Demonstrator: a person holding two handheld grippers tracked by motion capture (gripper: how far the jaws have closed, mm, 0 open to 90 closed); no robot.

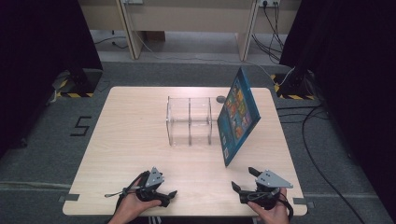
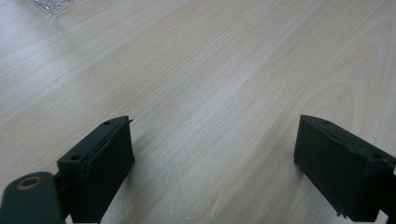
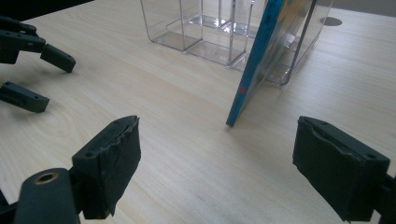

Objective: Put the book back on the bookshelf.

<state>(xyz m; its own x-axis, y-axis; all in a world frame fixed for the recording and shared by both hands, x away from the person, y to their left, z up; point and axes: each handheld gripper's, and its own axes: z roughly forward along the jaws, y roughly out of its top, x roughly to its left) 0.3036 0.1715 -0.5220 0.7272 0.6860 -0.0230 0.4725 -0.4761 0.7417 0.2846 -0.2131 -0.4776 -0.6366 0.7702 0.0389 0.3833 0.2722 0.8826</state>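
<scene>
Book (image 1: 239, 116) stands tilted on its lower edge at the right side of the table (image 1: 130, 154), leaning against the right end of a clear rack (image 1: 189, 121) with three compartments, cover facing the person. In the right gripper view its blue spine edge (image 3: 252, 65) meets the wood just ahead of the jaws. Right gripper (image 1: 246, 179) rests near the front edge, below the book and apart from it, jaws spread wide with nothing between them. Left gripper (image 1: 167, 196) lies at the front left, well apart from the rack, jaws parted over bare wood, holding nothing.
</scene>
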